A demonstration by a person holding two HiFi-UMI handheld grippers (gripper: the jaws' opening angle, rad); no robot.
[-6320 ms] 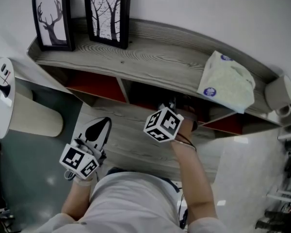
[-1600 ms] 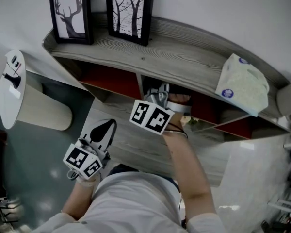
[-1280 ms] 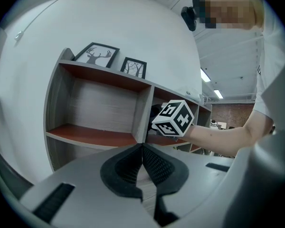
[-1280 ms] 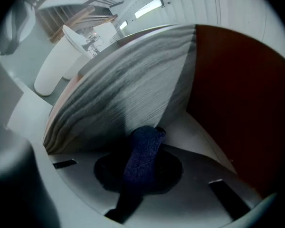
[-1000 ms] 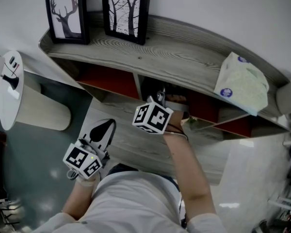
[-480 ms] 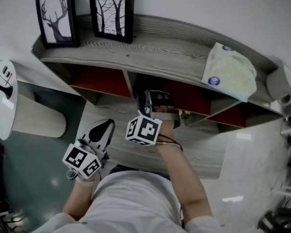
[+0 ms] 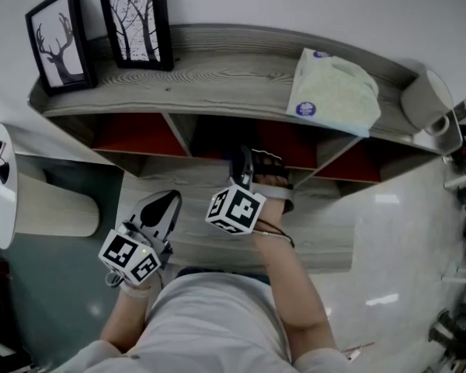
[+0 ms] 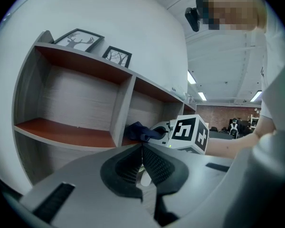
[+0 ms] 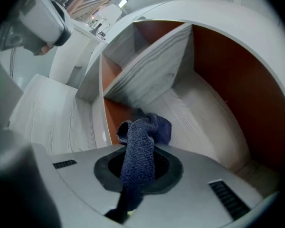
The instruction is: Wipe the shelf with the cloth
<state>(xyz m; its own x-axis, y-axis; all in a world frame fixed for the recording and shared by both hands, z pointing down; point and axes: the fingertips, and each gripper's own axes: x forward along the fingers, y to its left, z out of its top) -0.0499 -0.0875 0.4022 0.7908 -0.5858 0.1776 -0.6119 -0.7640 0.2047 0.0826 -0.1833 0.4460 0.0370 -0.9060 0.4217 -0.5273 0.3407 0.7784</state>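
Two claws, one working. Nearest body: left claw (image 7: pixel 163 204), low, idle, well apart from shelf (image 7: pixel 217 74); jaws together, nothing between.

Further out: right claw (image 7: pixel 246 165), wrist extended, tip at mouth of middle compartment, under top board. Jaws clamped on cloth (image 9: pixel 141 136): dark blue knit, narrow strip running back thru jaws, wad bunched just past tip. Wad close to grey-wood compartment floor; touching or not, can't tell. Inside of shelf: grey wood, red-brown panels, dividers either side of claw.

Farthest, on top board: deer frame (image 7: pixel 58 26) and tree frame (image 7: pixel 138 22) at left, upright vs wall; tissue pack (image 7: pixel 332 92) at right; roll-like item (image 7: pixel 423 99) beyond, unclear.

Judgement: wipe under way in middle bay; other bays and top board prob. not done, no way to confirm.

Risks:
- Grip on thin strip only. Hard drag across wood or snag on divider edge likely to pull cloth out.
- Small wad = narrow swath, corners easily missed.
- Claw body tight betw. dividers. Sideways sweep apt to knock one, jolt unit, tip frames.
- Top-board wipe: frames and pack in the way, shifting req'd first.
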